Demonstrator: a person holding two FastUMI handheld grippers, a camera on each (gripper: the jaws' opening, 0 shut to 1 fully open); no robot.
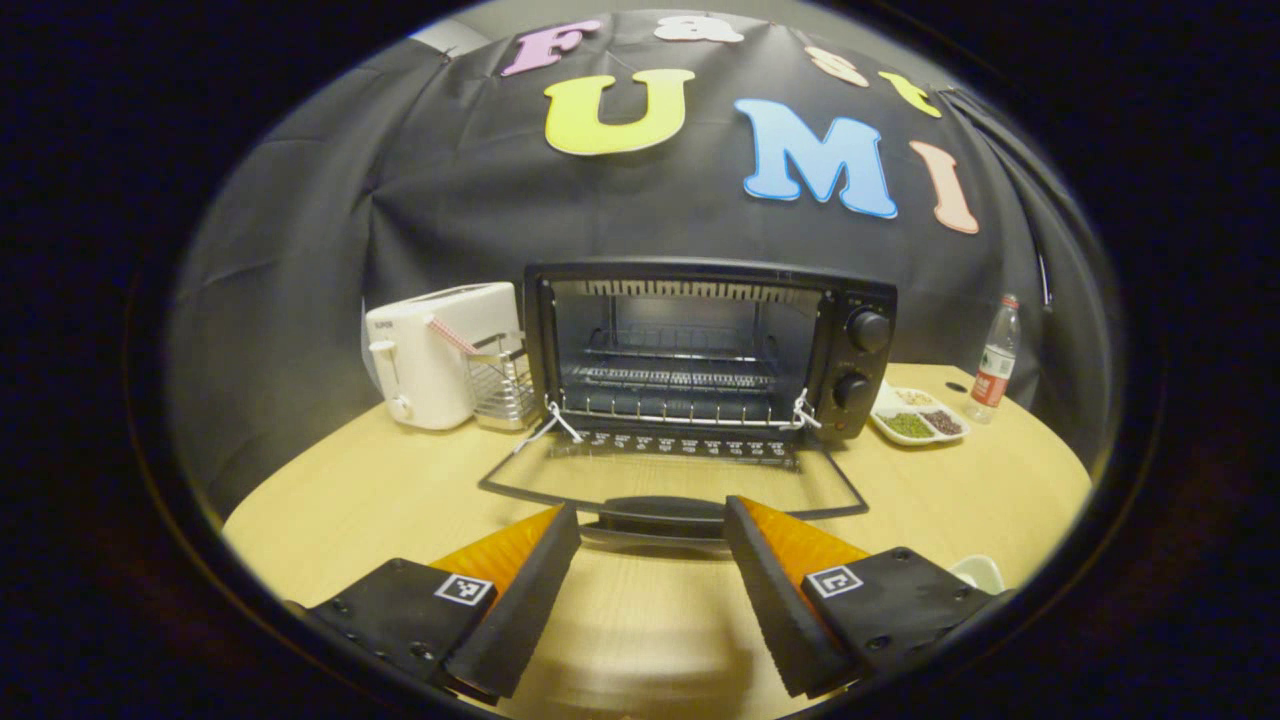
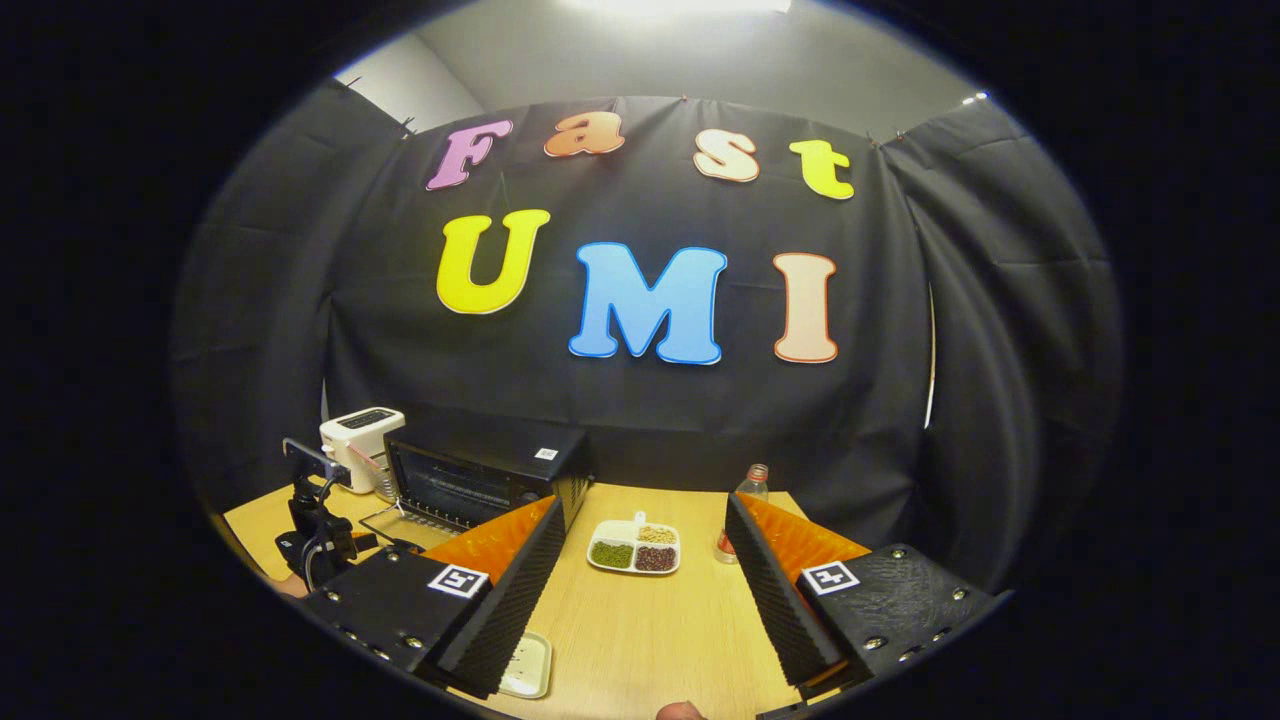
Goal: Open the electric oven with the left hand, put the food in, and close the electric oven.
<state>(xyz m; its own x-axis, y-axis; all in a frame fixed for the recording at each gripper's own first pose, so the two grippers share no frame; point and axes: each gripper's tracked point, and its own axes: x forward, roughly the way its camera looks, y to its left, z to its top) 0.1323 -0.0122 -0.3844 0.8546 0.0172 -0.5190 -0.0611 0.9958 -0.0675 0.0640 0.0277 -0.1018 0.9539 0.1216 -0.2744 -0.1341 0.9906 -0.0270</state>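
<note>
Spread left tongs (image 1: 651, 525) hover at the black oven's dropped glass door (image 1: 670, 470); its stiff handle bar (image 1: 662, 514) looks safest to grip; right tongs (image 2: 640, 545) gape too.

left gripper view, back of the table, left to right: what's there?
white toaster → wire rack → electric oven, door folded down open → divided dish of dry food → plastic bottle.

Toaster (image 1: 432, 352) left of oven (image 1: 700, 345)
</note>
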